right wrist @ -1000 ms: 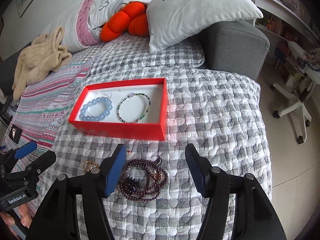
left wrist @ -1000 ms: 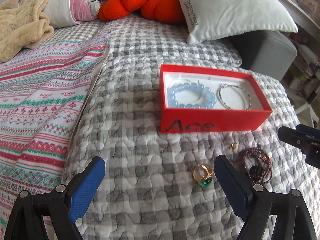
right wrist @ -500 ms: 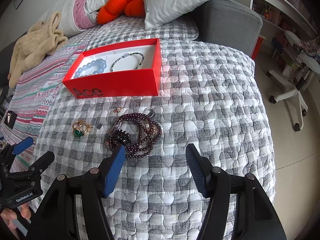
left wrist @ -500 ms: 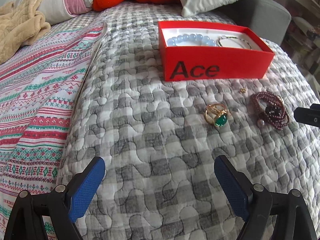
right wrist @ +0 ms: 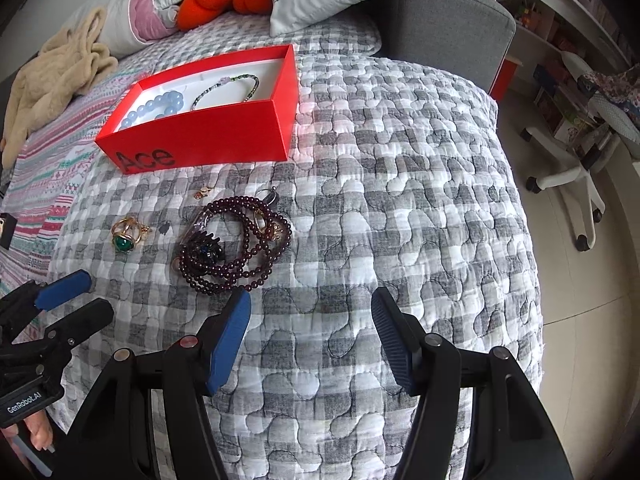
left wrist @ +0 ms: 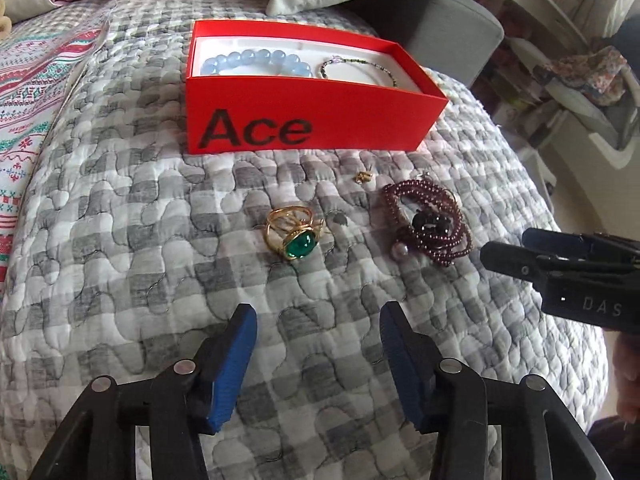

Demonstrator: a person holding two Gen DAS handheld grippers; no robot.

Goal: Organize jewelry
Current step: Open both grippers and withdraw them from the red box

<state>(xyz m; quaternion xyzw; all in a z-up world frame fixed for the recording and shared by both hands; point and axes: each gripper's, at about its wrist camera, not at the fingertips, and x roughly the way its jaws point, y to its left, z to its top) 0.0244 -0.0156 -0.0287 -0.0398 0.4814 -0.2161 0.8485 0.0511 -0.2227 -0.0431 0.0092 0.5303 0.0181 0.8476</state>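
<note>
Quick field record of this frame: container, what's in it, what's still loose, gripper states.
container: red box, open, on grey checked quilt
in box: blue bead bracelet; thin beaded bracelet
loose on quilt: gold ring with green stone; dark red bead strand; small gold piece
left gripper: open, empty, short of the ring
right gripper: open, empty, short of the strand

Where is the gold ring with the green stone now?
The gold ring lies on the quilt before the red box, left of the dark red bead strand, in both views.
</note>
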